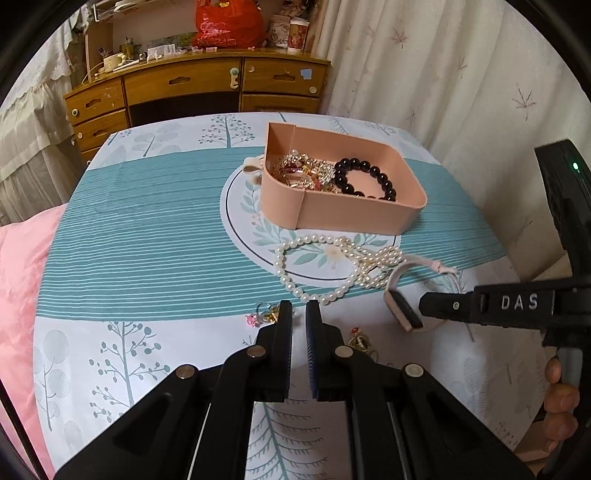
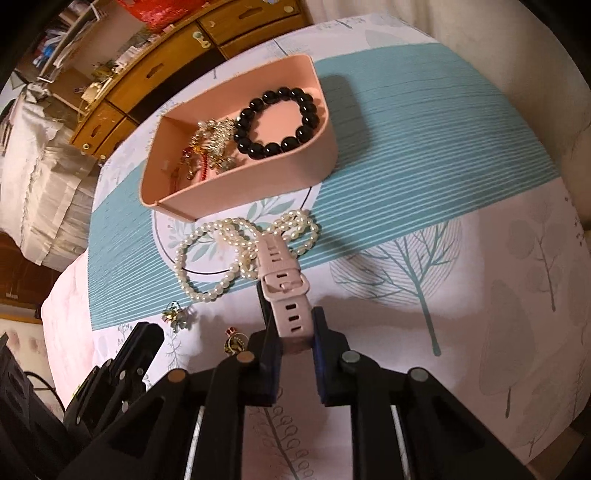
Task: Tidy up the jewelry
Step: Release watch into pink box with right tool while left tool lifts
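Observation:
A pink open box [image 1: 354, 214] [image 2: 258, 177] holds a black bead bracelet [image 1: 365, 177] [image 2: 277, 122] and a tangle of gold jewelry [image 1: 303, 170] [image 2: 210, 147]. A pearl necklace [image 1: 325, 266] [image 2: 229, 254] lies on the cloth in front of it. My right gripper [image 2: 293, 325] [image 1: 413, 314] is shut on a pink watch band [image 2: 284, 288] [image 1: 399, 299], held just above the cloth. My left gripper [image 1: 298, 310] is nearly shut and empty, just short of the pearls. A small pink and gold brooch [image 1: 262, 315] [image 2: 177, 314] and a red and gold trinket [image 1: 358, 338] [image 2: 234, 341] lie by its fingers.
The table wears a teal striped cloth with tree prints [image 1: 147, 236]. A wooden dresser [image 1: 192, 92] with clutter and a red bag [image 1: 229, 26] stands behind. A curtain [image 1: 443, 74] hangs at the right. A pink bed cover [image 1: 18, 266] lies at the left.

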Demonstrator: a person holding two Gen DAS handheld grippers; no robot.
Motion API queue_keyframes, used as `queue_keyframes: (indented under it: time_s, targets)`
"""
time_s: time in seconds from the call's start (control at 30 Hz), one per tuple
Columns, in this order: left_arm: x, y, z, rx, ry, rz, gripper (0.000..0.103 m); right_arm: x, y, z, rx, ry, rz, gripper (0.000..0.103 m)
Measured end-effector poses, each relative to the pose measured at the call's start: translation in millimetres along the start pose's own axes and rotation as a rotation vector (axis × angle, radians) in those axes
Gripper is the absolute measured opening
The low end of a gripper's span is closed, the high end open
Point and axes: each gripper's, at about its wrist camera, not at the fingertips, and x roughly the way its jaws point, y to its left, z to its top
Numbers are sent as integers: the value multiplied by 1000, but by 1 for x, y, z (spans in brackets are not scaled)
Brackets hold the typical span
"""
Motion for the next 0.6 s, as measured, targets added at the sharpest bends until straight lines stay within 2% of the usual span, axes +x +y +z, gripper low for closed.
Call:
queue_keyframes:
  time_s: [0.13,0.27,0.5,0.6]
  targets:
    - [-12,2,9,-31,-29,-38,5,-11,0,0,-41,-24,30,14]
    - [-23,1,21,-24,-58,-23,5,-26,2,0,-103,-75,51,14]
    - [-37,2,44,8,-111,27,5,-57,15,18,-262,-248,57,14]
    - [-34,4,51,-7,-85,35,5,-64,20,30,-324,-328,46,14]
